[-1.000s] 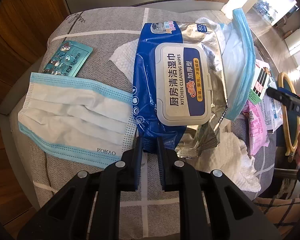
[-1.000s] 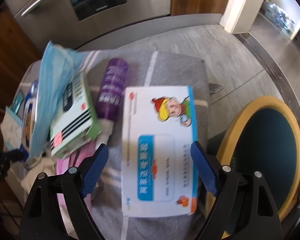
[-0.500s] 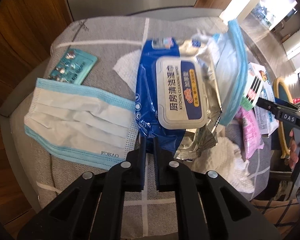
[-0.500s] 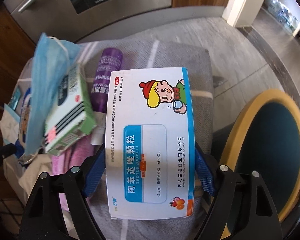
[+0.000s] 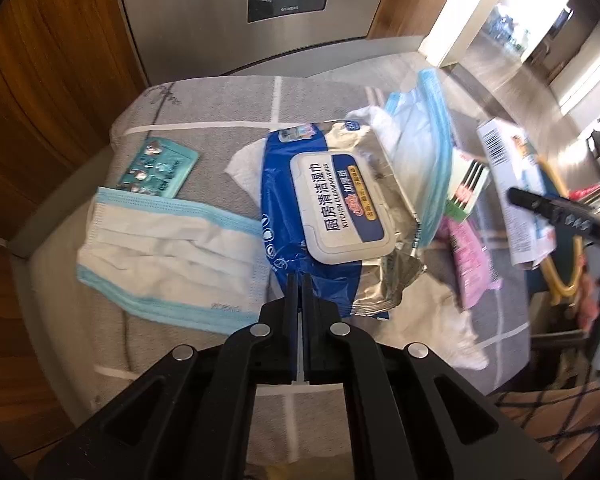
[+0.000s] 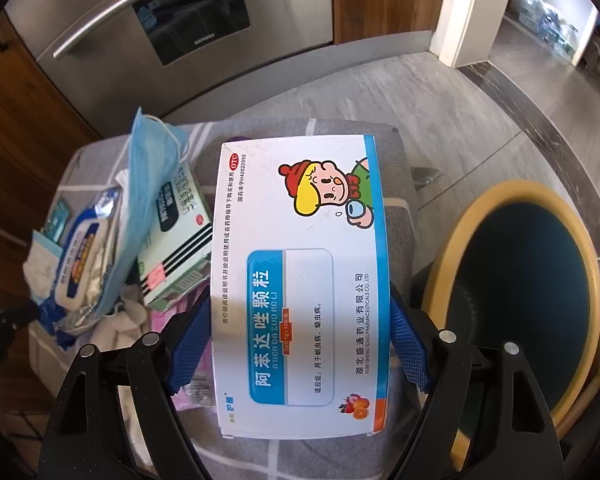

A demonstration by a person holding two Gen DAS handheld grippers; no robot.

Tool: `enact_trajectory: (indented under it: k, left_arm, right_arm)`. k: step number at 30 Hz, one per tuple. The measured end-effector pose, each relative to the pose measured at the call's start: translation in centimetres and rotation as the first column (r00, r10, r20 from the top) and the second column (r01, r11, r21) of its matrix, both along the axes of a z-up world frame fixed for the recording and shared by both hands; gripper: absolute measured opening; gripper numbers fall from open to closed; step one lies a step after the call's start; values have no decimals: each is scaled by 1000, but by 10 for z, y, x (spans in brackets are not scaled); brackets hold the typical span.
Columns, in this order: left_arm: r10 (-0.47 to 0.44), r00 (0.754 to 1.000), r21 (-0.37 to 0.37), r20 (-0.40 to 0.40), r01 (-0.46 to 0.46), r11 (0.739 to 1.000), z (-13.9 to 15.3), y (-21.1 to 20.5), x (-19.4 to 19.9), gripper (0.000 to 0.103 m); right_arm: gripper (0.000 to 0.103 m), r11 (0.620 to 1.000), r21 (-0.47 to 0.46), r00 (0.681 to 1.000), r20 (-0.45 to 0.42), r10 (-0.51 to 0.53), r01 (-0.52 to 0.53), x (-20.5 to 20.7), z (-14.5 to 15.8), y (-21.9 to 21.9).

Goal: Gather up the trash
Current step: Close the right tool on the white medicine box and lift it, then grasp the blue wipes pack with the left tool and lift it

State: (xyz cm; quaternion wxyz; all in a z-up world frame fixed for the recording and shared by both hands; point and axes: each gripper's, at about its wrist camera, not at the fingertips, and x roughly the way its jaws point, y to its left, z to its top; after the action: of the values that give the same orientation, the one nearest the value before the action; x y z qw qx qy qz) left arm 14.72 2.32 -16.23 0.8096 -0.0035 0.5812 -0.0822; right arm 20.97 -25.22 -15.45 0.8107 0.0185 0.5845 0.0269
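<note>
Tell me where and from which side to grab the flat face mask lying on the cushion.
Pinch the face mask at its near blue-trimmed long edge, coming from above. It lies flat and limp on the grey cushion, so only an edge can be pinched; that edge is clear of the wipes pack.

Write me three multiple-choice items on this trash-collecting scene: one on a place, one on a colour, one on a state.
1. The teal blister pack lies where, in the left wrist view?
A. Above the flat face mask
B. Inside the bin
C. On the wipes pack

2. The right gripper pads are:
A. Red
B. Blue
C. White

3. The left gripper is:
A. Wide open
B. Shut on the wipes pack
C. Holding a bottle

Answers: 1 A, it lies on the cloth just past the mask. 2 B, blue pads flank the medicine box. 3 B, jaws pinch the pack's blue edge.
</note>
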Motion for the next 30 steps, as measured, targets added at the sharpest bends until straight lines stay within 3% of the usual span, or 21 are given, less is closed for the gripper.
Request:
enact_trajectory:
  k: [3,6,10,12,14,17,21,26,28,30]
  left_arm:
    - [5,995,-47,-96,-10,999,-14,7,-2,2]
    - [-9,998,0,-59,9,1000,-9,5,1,4]
    - [-17,999,-19,-33,16,1000,-3,3,7,22]
    - [-26,999,-25,-34,25,999,-8,0,16,25]
    - [-40,999,-46,-34,38,998,-8,-7,20,25]
    - [-133,991,-54,-2,132,990,-3,-31,16,25]
    - [-274,962,-34,-14,273,961,-7,-68,2,25]
    - [-314,948,96,-59,318,943,-28,-81,-4,23]
    - [-315,945,99,-81,323,941,-34,-81,-3,5]
    - [-322,945,103,-61,327,939,-32,-83,-5,4]
  right_arm:
    - [81,1000,5,1000,4,1,-1,-4,4,1]
    - [81,1000,10,1000,3,-1,1,-6,5,3]
    - [81,1000,5,1000,11,5,-5,-3,6,4]
    - [81,1000,8,1000,9,12,-12,-3,5,3]
    - [81,1000,8,1000,7,14,-14,-4,3,2]
    - [81,1000,7,1000,5,19,-19,-2,1,1]
    - [81,1000,7,1000,2,20,-20,0,0,-1]
    - [81,999,1,999,-1,32,-32,1,-4,1]
    - [81,999,-1,999,3,38,-38,2,-4,3]
    - [81,999,6,999,7,39,-39,1,-2,3]
